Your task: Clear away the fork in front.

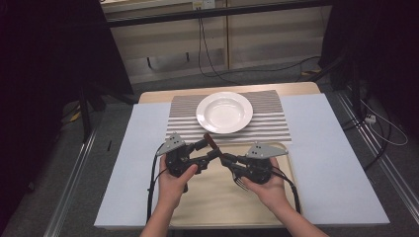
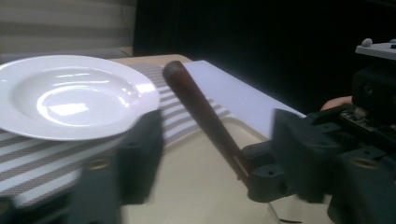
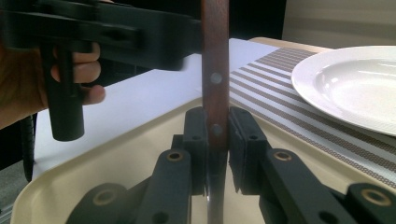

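Observation:
A utensil with a brown wooden handle (image 1: 210, 140) is held above the beige tray (image 1: 217, 202). My right gripper (image 1: 225, 159) is shut on the handle's lower part (image 3: 215, 60), its pads pressing both sides. What looks like metal fork tines (image 1: 239, 184) sticks out beneath that hand. My left gripper (image 1: 205, 148) faces it from the left, and the handle's free end (image 2: 201, 112) lies between its jaws. The jaws stand apart from the wood, so the left gripper (image 2: 215, 123) is open. The right gripper (image 3: 217, 123) points towards the plate.
An empty white plate (image 1: 225, 112) sits on a grey striped placemat (image 1: 267, 126) just beyond the tray. A pale blue cover (image 1: 326, 158) lies over the table on both sides. Cables trail from both grippers towards the person.

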Motion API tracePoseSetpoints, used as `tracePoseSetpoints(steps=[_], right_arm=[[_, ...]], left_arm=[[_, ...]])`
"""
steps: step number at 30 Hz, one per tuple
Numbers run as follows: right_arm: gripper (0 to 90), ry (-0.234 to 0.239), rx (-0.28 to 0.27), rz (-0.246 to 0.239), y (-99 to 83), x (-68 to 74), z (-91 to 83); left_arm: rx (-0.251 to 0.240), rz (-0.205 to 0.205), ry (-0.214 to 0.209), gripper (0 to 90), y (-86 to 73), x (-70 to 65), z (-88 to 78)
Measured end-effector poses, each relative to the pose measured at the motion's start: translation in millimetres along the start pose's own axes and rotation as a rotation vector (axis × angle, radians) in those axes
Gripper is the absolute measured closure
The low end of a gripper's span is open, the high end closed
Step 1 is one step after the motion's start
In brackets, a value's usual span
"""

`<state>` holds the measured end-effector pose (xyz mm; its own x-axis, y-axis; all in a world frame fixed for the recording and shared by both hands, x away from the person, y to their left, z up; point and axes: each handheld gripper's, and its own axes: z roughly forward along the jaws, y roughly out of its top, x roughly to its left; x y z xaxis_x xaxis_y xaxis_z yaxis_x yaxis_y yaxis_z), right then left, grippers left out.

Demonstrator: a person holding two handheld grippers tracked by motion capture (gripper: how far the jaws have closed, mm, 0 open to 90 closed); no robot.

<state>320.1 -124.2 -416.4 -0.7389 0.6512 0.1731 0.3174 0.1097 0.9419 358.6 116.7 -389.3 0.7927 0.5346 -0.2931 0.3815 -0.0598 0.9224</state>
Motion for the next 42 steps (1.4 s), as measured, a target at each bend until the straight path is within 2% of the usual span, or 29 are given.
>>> tracePoseSetpoints(steps=[2, 3, 4, 5, 7, 9, 11, 13, 16, 20, 23, 29, 31, 33, 37, 42], right_arm=[[78.4, 0.008, -0.001, 0.000, 0.2, 0.6, 0.0], [78.3, 0.009, -0.007, -0.007, 1.0, 1.5, -0.5], [78.3, 0.009, -0.007, -0.007, 1.0, 1.5, -0.5], [78.4, 0.019, -0.009, -0.010, 1.6, 1.6, -0.5], [78.3, 0.021, -0.016, -0.015, 2.7, 2.8, -1.4], [78.3, 0.019, -0.024, -0.022, 3.6, 3.8, -1.9], [78.1, 0.016, -0.024, -0.041, 3.7, 5.2, -1.2], [77.7, 0.026, -0.034, -0.041, 2.2, 5.9, 0.0], [76.7, 0.031, -0.046, -0.057, 1.9, 5.1, -2.1], [69.2, 0.012, -0.034, -0.077, 1.0, 1.7, -11.0], [59.7, 0.003, -0.035, -0.056, -2.1, -7.9, -19.9], [37.5, -0.059, -0.023, -0.055, -9.1, -24.1, -37.2], [32.1, -0.082, -0.021, -0.064, -11.9, -27.5, -42.0], [26.8, -0.105, -0.011, -0.052, -15.1, -33.7, -47.8], [21.3, -0.116, -0.016, -0.034, -17.1, -39.4, -52.0], [16.3, -0.152, -0.001, -0.052, -19.5, -44.2, -57.4]], left_arm=[[-0.001, -0.025, -0.015, 48.4, -0.8, 1.5, 1.7], [-0.005, -0.043, -0.033, 56.1, -0.9, 2.0, 3.0], [-0.005, -0.043, -0.033, 57.9, -0.9, 2.0, 3.0], [-0.016, -0.053, -0.053, 57.9, -1.0, 2.3, 3.6], [-0.025, -0.059, -0.062, 67.5, -0.4, 2.2, 3.6], [-0.044, -0.085, -0.105, 73.2, 0.8, 2.3, 3.2], [-0.037, -0.079, -0.135, 77.0, 3.2, 0.6, 3.1], [-0.015, -0.054, -0.122, 78.4, 6.3, -2.1, 2.6], [-0.014, -0.072, -0.133, 78.8, 8.6, -1.2, -0.3], [-0.005, -0.073, -0.118, 79.2, 11.4, 4.1, -9.2], [0.007, -0.071, -0.113, 79.3, 13.4, 8.3, -17.7], [0.028, -0.068, -0.096, 79.7, 15.9, 17.9, -37.3], [0.033, -0.071, -0.096, 80.0, 16.5, 19.5, -42.1], [0.043, -0.073, -0.099, 80.4, 16.2, 20.7, -46.5], [0.058, -0.088, -0.102, 80.5, 14.5, 24.0, -52.4], [0.078, -0.096, -0.107, 80.6, 14.5, 26.9, -56.4]])
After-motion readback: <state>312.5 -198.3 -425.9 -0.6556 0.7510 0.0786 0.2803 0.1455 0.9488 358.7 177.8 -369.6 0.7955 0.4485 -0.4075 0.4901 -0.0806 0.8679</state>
